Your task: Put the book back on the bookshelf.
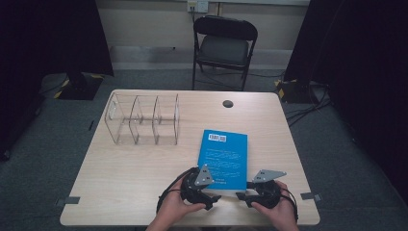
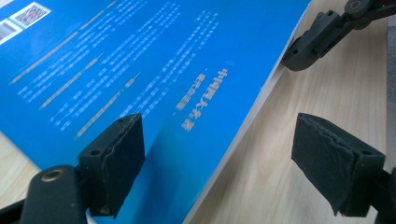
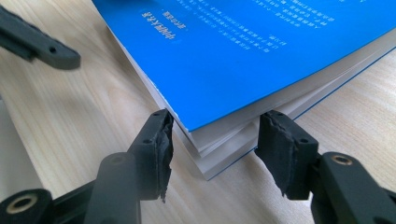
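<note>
A: Though soft-covered, looked weighty and floppy: blue book (image 1: 223,156), flat on the desk (image 1: 120,192), right of the clear organizer (image 1: 142,120) and nearer.

B: Best pinched at the near corner, then. Left claw (image 2: 217,140) released over the cover; right claw (image 3: 215,135) released, straddling that corner. Smooth wood; chair (image 1: 224,43) beyond the organizer.

even light — close-ups slightly soft

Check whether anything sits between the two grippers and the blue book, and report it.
Nothing visible stands in the way. The right gripper has the near corner of the blue book between its jaws, though a grip cannot be confirmed. The left gripper stands open over the book's near edge, only bare table around it.
</note>
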`<state>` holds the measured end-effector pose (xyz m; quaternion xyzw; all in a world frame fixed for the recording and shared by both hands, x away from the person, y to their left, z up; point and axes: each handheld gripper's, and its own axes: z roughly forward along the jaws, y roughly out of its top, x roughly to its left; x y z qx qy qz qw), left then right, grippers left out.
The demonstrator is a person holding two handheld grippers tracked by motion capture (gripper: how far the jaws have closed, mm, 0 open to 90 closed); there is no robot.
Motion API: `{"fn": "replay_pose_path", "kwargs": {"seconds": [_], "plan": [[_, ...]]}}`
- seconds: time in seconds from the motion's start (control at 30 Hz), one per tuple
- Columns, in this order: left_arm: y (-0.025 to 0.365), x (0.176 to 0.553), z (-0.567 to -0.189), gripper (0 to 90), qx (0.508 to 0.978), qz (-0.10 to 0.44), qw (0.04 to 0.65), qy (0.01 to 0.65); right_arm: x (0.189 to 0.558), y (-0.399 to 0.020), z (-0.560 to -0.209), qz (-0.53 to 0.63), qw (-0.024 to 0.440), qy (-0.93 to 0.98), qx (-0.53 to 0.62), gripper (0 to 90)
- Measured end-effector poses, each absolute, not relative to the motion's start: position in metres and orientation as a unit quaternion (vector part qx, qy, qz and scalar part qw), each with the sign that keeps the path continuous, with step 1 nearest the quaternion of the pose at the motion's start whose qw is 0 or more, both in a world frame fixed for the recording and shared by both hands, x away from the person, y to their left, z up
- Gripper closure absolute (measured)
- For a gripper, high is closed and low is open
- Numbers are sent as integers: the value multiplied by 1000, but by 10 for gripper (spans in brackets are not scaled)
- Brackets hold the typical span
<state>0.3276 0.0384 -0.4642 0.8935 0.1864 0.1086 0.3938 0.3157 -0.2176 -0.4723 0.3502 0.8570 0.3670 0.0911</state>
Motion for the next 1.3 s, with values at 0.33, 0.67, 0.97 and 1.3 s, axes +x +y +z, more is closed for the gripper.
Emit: {"fn": "replay_pose_path", "kwargs": {"seconds": [0.33,0.67,0.97,1.3], "plan": [[19,333,-471,157,898,120,388,168,317,-218,-468,376,88,853,352,452],[2,337,-476,152,899,141,386,153,317,-217,-467,380,83,849,358,451],[-1,341,-474,233,903,158,372,144,318,-218,-467,382,77,847,361,451],[1,341,-470,364,903,149,383,127,320,-220,-467,393,70,842,362,447]]}}
